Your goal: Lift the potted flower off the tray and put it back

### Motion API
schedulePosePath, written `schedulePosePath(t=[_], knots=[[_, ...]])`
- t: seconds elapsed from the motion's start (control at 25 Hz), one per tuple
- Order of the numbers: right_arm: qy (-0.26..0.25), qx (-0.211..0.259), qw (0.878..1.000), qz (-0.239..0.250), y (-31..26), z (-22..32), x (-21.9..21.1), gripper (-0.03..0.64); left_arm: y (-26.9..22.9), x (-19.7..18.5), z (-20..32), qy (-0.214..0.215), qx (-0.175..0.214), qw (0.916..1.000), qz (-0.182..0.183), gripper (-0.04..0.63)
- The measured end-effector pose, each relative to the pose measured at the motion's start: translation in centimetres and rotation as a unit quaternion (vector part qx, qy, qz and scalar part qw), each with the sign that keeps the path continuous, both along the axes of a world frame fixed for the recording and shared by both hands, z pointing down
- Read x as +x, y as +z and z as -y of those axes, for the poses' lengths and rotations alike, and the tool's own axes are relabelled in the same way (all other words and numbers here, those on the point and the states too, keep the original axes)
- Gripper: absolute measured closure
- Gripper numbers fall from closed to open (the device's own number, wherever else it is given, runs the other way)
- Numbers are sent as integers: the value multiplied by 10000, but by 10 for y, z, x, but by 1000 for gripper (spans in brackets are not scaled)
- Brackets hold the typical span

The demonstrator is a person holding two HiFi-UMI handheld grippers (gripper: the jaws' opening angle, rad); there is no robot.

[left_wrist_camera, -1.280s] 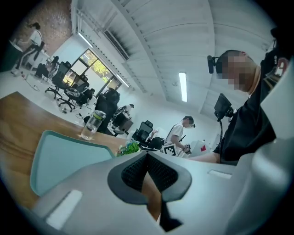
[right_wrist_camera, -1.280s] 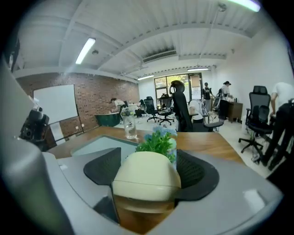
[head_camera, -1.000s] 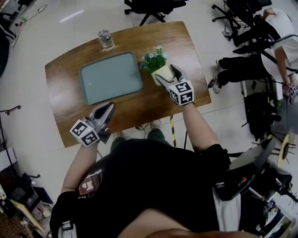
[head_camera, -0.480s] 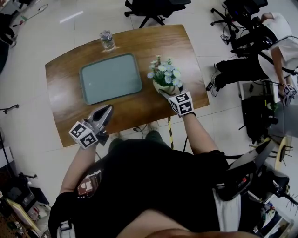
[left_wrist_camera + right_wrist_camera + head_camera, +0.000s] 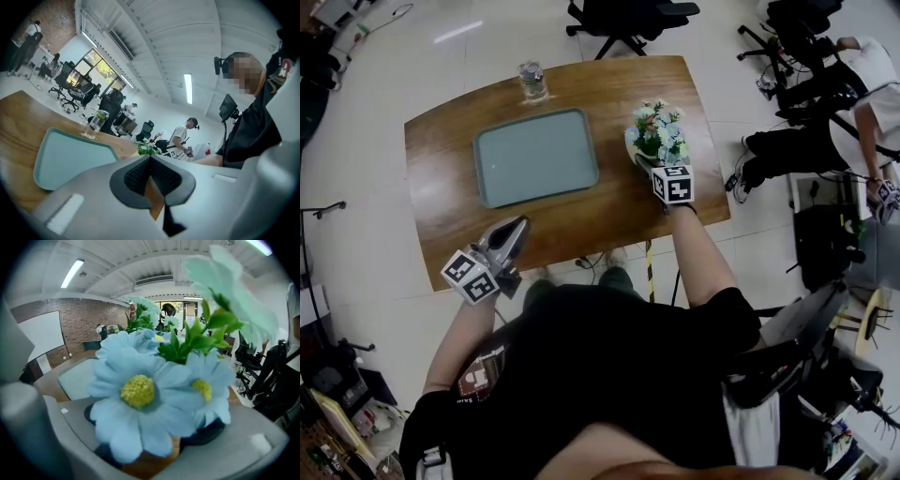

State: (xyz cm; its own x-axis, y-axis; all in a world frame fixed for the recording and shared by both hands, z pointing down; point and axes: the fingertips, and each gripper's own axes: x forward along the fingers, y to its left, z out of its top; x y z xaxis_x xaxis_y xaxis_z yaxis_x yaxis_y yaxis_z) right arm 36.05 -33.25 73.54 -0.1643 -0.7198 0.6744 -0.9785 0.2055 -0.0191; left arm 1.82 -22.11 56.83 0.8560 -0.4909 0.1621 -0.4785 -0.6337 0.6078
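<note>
While the person's right forearm (image 5: 698,251) reaches straight out over the near edge of the table (image 5: 581,225), the right gripper (image 5: 653,161) slants downward over the far right part of the tabletop with its marker cube (image 5: 672,184) facing up. Its jaws, which have just been drawing a little closer, are clamped from both sides on the potted flower (image 5: 657,131). The right gripper view shows the dark pads flanking the plant low down, with pale blue blooms filling the gap and covering the pot. The plant stands roughly upright, its stems running up and down with blooms and green leaves on top. It is off the tray (image 5: 536,156), to that tray's right and near the table's right edge; whether the pot's base touches the wood is hidden by the gripper. The left gripper (image 5: 517,230) hangs over the table's near left edge, close to level and aimed toward the tray, its jaws pressed together with nothing between them. The pale green tray lies flat in the middle of the table, a strip of wood showing between it and the flower. A glass jar (image 5: 531,80) stands beyond the tray's far edge, well apart from the flower. Off the table, a black office chair (image 5: 623,17) sits past the far edge and another person (image 5: 853,103) is at the right, both well apart from the grippers.
</note>
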Motion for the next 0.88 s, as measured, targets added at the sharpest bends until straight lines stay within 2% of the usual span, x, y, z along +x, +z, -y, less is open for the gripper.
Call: schedulePosePath(t=[0.12,0.24,0.4,0.6,0.68,0.76,0.88], knots=[[221,-9,9998,7,1,9,21,206,1,-4,-1,-55,-8,10000,18,598],[210,-132,9997,1,4,11,34,201,2,-9,-3,-88,-11,10000,35,598],[118,-457,9989,10,10,3,42,127,8,-17,-6,-94,82,9999,3,598],[240,-637,9966,461,22,-61,31,118,8,-21,-6,-140,169,9997,-54,598],[-8,-766,9927,928,23,-99,4,153,2,-23,-6,-152,225,9996,-68,598],[-517,-748,9857,1419,9,-129,-36,210,-6,-27,-5,-221,271,9993,-111,598],[-1171,-333,9741,1907,-39,-143,-87,296,-19,-35,-4,-335,372,9986,-168,598]])
